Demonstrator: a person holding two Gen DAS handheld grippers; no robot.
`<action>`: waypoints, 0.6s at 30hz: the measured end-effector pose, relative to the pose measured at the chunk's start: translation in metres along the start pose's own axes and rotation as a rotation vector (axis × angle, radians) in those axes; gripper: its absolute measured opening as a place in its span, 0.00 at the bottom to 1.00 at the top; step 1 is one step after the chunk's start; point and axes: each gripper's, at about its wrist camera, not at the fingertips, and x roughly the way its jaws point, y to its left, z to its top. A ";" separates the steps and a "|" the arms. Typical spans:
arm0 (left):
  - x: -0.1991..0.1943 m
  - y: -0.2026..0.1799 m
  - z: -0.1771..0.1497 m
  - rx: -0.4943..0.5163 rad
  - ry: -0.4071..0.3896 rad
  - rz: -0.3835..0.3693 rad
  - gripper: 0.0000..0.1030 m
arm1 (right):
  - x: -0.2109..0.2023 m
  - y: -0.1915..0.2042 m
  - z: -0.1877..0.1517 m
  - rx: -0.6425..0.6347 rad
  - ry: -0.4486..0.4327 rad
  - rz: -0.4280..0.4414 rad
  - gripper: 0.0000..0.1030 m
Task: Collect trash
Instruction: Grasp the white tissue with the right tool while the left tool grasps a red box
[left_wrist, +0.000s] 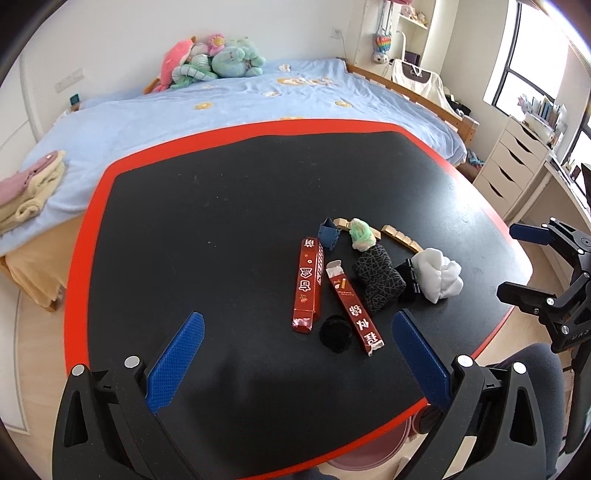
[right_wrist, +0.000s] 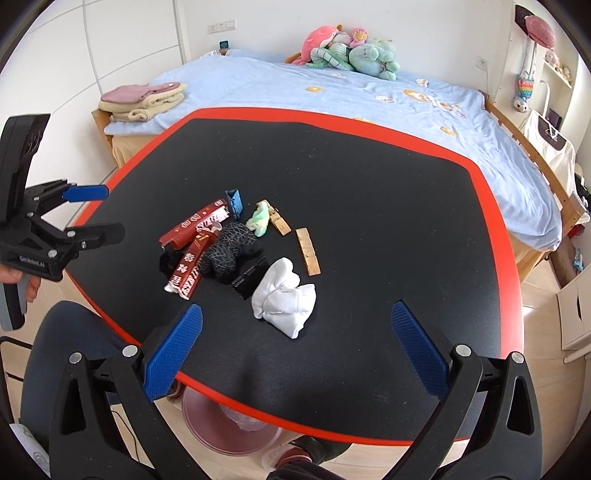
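On the black table (left_wrist: 221, 229) lies a cluster: a long red carton (left_wrist: 308, 284), an opened red carton (left_wrist: 354, 306), a black round lid (left_wrist: 335, 332), a small blue box (left_wrist: 328, 234) and a crumpled green-white wad (left_wrist: 364, 234). A black patterned sock roll (left_wrist: 376, 282) and a white cloth bundle (left_wrist: 441, 275) lie beside them. My left gripper (left_wrist: 299, 354) hovers open just short of the cartons, holding nothing. My right gripper (right_wrist: 295, 343) is open and bare in front of the white cloth bundle (right_wrist: 284, 299). Each gripper appears in the other's view: the left gripper (right_wrist: 110, 212) and the right gripper (left_wrist: 517, 262).
Wooden blocks (left_wrist: 400, 236) and a black clip (left_wrist: 408, 280) sit among the items. A pink bin (right_wrist: 229, 424) with a plastic liner stands under the table's near edge. A blue bed (right_wrist: 332, 96) lies beyond the table, white drawers (left_wrist: 513, 166) at right. A person's knees show below.
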 end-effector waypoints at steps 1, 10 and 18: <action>0.005 0.002 0.003 -0.001 0.012 -0.001 0.95 | 0.005 -0.002 0.001 -0.003 0.009 -0.001 0.97; 0.050 0.012 0.015 0.017 0.116 0.011 0.94 | 0.036 -0.010 0.008 -0.012 0.083 0.026 0.97; 0.072 0.014 0.012 0.035 0.165 0.007 0.80 | 0.058 -0.009 0.007 -0.017 0.126 0.056 0.97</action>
